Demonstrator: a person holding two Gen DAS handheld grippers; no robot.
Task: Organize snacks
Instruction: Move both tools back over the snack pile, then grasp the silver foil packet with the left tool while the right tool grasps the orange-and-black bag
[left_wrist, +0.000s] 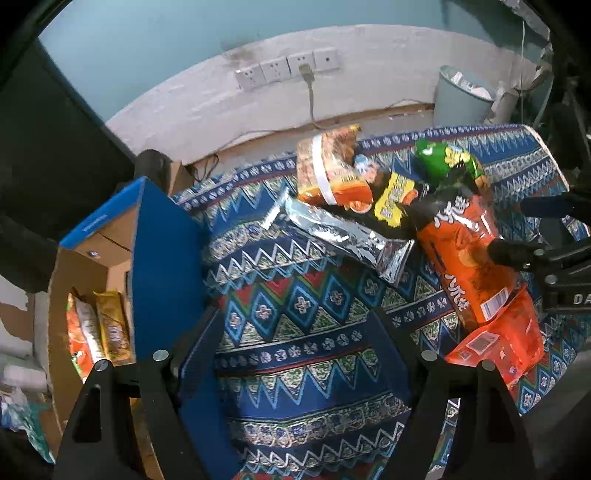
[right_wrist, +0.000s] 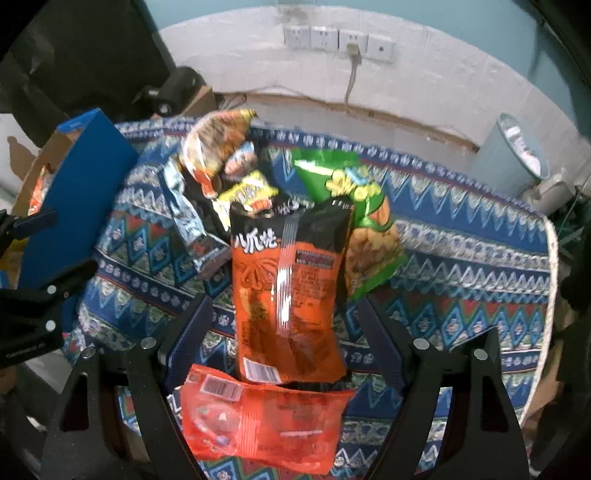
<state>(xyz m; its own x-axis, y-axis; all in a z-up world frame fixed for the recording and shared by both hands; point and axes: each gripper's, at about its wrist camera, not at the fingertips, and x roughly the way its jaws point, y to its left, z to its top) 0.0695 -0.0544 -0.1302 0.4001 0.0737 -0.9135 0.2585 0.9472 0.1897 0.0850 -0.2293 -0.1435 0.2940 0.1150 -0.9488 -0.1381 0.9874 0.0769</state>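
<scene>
A round table draped in a blue, red and green zigzag-patterned cloth (left_wrist: 303, 354) stands before a white lower wall with a row of sockets (left_wrist: 286, 68), one with a plug and cable, beneath teal paint; a pale blue waste bin (right_wrist: 513, 155) sits on the floor to the right. Loose snacks lie heaped across the cloth: an orange-and-black packet (right_wrist: 288, 291) overlapping a green bag (right_wrist: 354, 206), a yellow packet (right_wrist: 247, 194), a silver foil pack (left_wrist: 347, 236), a clear-wrapped orange pack (left_wrist: 328, 166) at the back, and a red-orange pouch (right_wrist: 258, 421) nearest the camera. The right gripper (right_wrist: 284, 321) hangs with its jaws apart, either side of the orange-and-black packet and not pressing it; the left gripper (left_wrist: 299, 325) hangs jaws apart above bare cloth. Only the left wrist view looks into the blue-sided cardboard box (left_wrist: 162, 266) at the table's left edge, where packets (left_wrist: 99, 332) stand on end; the right wrist view shows just its outer wall.
</scene>
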